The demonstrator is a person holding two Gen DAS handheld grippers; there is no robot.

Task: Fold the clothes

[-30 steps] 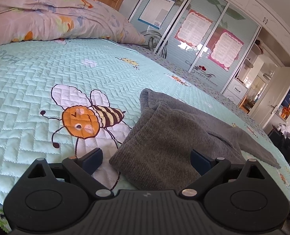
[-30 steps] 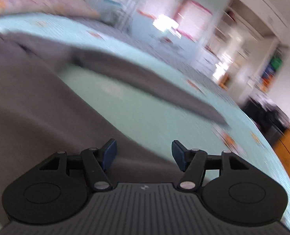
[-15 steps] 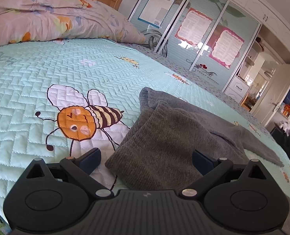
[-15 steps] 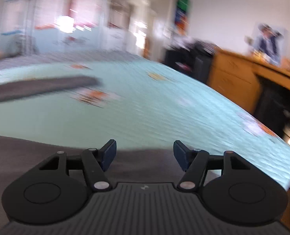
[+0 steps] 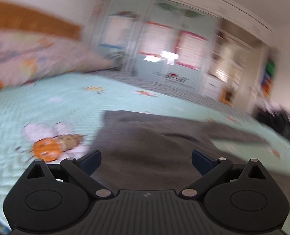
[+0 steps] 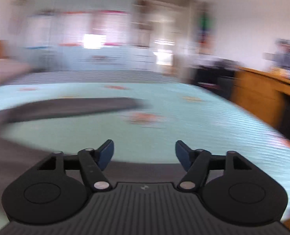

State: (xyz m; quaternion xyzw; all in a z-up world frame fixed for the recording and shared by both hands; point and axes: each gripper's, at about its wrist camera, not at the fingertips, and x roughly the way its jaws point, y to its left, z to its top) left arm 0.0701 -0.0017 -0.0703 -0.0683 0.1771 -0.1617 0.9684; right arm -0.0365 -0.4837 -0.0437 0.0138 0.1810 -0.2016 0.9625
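Observation:
A grey knit sweater (image 5: pixel 150 143) lies on the light-green quilted bedspread (image 5: pixel 47 107). One sleeve (image 5: pixel 239 135) stretches out to the right. My left gripper (image 5: pixel 146 159) is open and empty, low over the sweater's near part. In the right wrist view the sleeve (image 6: pixel 72 106) lies across the bedspread (image 6: pixel 184 121) and the sweater's body (image 6: pixel 5 156) fills the lower left. My right gripper (image 6: pixel 144 153) is open and empty, just above the sweater's near edge. Both views are blurred by motion.
A bee print (image 5: pixel 53 146) is on the bedspread left of the sweater. Floral pillows (image 5: pixel 27 58) and a wooden headboard (image 5: pixel 33 23) are at the far left. Wardrobe doors (image 5: pixel 160 52) stand beyond the bed. A wooden desk (image 6: pixel 266 94) stands right of the bed.
My left gripper has swung right and now sits over the sweater instead of at its left edge. My right gripper has swung back left a little. Both stay open.

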